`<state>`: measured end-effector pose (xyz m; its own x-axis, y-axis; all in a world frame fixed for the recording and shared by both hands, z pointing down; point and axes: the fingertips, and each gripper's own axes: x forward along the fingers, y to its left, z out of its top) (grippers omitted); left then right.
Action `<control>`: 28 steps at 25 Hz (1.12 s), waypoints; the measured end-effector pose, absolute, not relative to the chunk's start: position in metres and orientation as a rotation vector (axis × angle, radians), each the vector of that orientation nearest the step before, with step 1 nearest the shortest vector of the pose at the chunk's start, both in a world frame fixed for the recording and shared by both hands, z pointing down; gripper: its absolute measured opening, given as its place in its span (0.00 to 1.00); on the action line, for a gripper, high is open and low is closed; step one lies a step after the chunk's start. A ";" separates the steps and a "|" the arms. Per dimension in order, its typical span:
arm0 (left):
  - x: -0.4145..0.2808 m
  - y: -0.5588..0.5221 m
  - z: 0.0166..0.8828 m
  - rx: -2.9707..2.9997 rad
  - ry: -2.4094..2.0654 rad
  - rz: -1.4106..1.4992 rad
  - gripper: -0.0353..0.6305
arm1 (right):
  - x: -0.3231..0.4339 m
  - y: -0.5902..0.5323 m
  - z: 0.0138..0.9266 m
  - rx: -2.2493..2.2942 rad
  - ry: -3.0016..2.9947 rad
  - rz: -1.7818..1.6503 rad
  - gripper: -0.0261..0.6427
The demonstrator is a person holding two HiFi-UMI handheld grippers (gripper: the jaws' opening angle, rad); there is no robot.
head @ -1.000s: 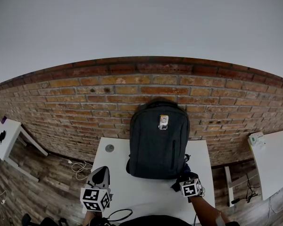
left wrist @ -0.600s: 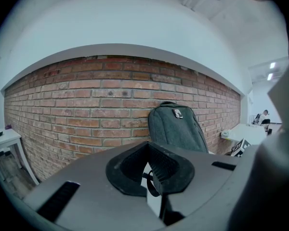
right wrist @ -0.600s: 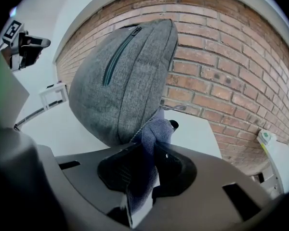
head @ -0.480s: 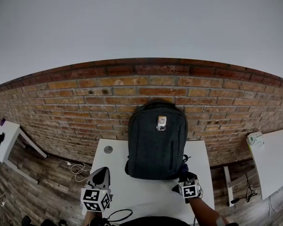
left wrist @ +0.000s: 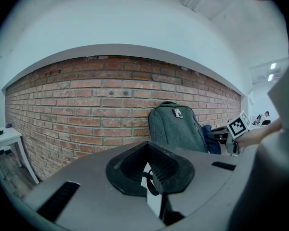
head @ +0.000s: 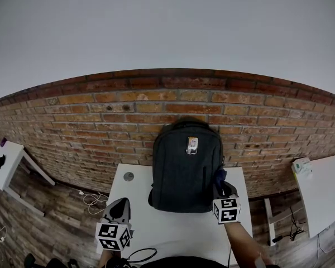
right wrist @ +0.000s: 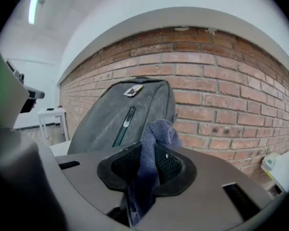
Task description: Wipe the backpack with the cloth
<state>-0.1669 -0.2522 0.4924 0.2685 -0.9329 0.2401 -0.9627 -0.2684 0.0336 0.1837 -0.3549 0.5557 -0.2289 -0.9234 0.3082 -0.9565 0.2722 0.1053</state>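
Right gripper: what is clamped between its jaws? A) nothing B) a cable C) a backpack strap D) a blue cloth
D: the right gripper view shows the right gripper shut on the blue cloth, which bunches up above the jaws in front of the backpack.

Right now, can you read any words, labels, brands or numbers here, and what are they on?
No text can be read.
Small rectangular patch on the dark grey fabric backpack: print too small to read.
Small white-and-green box on the white table at the right: too blurred to read.
Black-and-white square markers on the two cubes: patterns, not words.
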 end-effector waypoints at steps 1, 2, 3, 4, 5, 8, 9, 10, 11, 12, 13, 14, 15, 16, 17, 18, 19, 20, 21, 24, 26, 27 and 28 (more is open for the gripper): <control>-0.167 -0.252 0.493 2.357 -1.784 0.257 0.05 | 0.185 -0.364 0.543 1.738 -2.252 0.140 0.15; -0.167 -0.251 0.493 2.355 -1.785 0.257 0.05 | 0.186 -0.372 0.530 1.754 -2.265 0.127 0.15; -0.168 -0.250 0.494 2.353 -1.786 0.258 0.05 | 0.188 -0.381 0.517 1.768 -2.276 0.107 0.15; -0.168 -0.249 0.495 2.350 -1.787 0.259 0.05 | 0.188 -0.389 0.504 1.779 -2.285 0.083 0.15; -0.169 -0.248 0.495 2.348 -1.788 0.259 0.05 | 0.188 -0.397 0.491 1.788 -2.293 0.060 0.15; -0.170 -0.246 0.495 2.346 -1.794 0.256 0.05 | 0.185 -0.419 0.455 1.803 -2.316 -0.002 0.15; -0.171 -0.245 0.495 2.344 -1.796 0.255 0.05 | 0.183 -0.426 0.445 1.805 -2.322 -0.021 0.15; -0.172 -0.244 0.495 2.341 -1.800 0.254 0.05 | 0.181 -0.431 0.435 1.806 -2.329 -0.036 0.15; -0.174 -0.243 0.495 2.337 -1.804 0.253 0.05 | 0.178 -0.436 0.425 1.807 -2.337 -0.051 0.15; -0.175 -0.243 0.495 2.334 -1.808 0.253 0.05 | 0.175 -0.440 0.417 1.805 -2.345 -0.068 0.15; -0.176 -0.243 0.495 2.331 -1.812 0.253 0.05 | 0.172 -0.443 0.409 1.801 -2.352 -0.087 0.15; -0.178 -0.243 0.495 2.327 -1.816 0.252 0.05 | 0.169 -0.447 0.402 1.794 -2.357 -0.106 0.15; -0.179 -0.242 0.495 2.324 -1.820 0.251 0.05 | 0.166 -0.450 0.397 1.788 -2.361 -0.120 0.15; -0.180 -0.242 0.495 2.322 -1.823 0.251 0.05 | 0.163 -0.453 0.393 1.784 -2.367 -0.127 0.15; -0.180 -0.242 0.495 2.320 -1.825 0.252 0.05 | 0.162 -0.455 0.389 1.782 -2.373 -0.127 0.15; -0.181 -0.241 0.494 2.319 -1.827 0.252 0.05 | 0.161 -0.457 0.386 1.782 -2.380 -0.124 0.15; -0.181 -0.240 0.494 2.318 -1.828 0.253 0.05 | 0.160 -0.458 0.384 1.783 -2.386 -0.121 0.15; -0.181 -0.240 0.494 2.318 -1.829 0.253 0.05 | 0.159 -0.460 0.382 1.784 -2.391 -0.120 0.15; -0.182 -0.240 0.494 2.316 -1.831 0.253 0.05 | 0.157 -0.461 0.380 1.785 -2.398 -0.118 0.15; -0.182 -0.240 0.494 2.311 -1.834 0.254 0.05 | 0.153 -0.464 0.378 1.774 -2.419 -0.094 0.15; -0.181 -0.240 0.494 2.311 -1.834 0.253 0.05 | 0.150 -0.466 0.380 1.763 -2.422 -0.085 0.15; -0.181 -0.240 0.494 2.312 -1.834 0.253 0.05 | 0.150 -0.466 0.381 1.759 -2.421 -0.086 0.15; -0.181 -0.240 0.494 2.312 -1.833 0.255 0.05 | 0.149 -0.465 0.383 1.755 -2.419 -0.087 0.15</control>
<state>-0.1809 -0.2397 0.4944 0.2256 -0.9431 0.2443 -0.9740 -0.2241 0.0344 0.1490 -0.4653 0.3830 -0.3030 -0.9489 0.0884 -0.9400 0.3129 0.1358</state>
